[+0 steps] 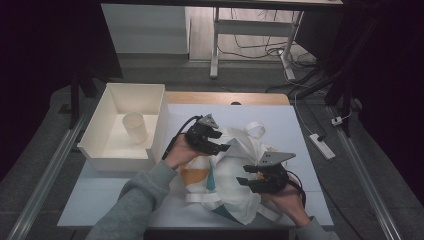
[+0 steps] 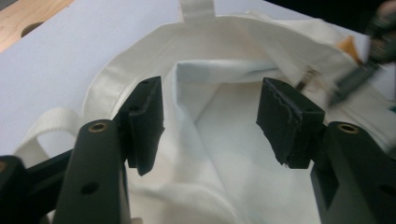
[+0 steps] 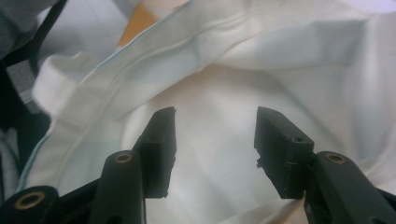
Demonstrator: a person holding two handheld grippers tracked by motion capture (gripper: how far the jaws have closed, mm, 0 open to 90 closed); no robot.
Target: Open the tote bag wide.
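Two tools hover over a cream cloth tote bag (image 1: pixel 235 170) that lies crumpled on the pale counter (image 1: pixel 285 125), towards its near right part. The left tool (image 1: pixel 216 141) sits above the bag's left far edge, held by a hand in a grey sleeve (image 1: pixel 135 205); its jaws stand apart with nothing pressed between them. In the left gripper view that tool (image 2: pixel 210 121) looks straight into the bag's open mouth (image 2: pixel 224 88), whose hemmed rim curves around beyond the jaws, with one strap (image 2: pixel 196 7) at the far side and another looping at the left. The right tool (image 1: pixel 248 180) hangs over the bag's near right part, jaws likewise apart and gripping nothing. In the right gripper view this tool (image 3: pixel 215 140) faces a folded stretch of the cloth (image 3: pixel 224 93), a seam with a thin teal line running along the upper left, and an orange patch (image 3: pixel 140 21) beyond it. Left of the bag, at the counter's far left, stands a white open box (image 1: pixel 160 115) with a pale cup (image 1: pixel 135 127) upright inside it.
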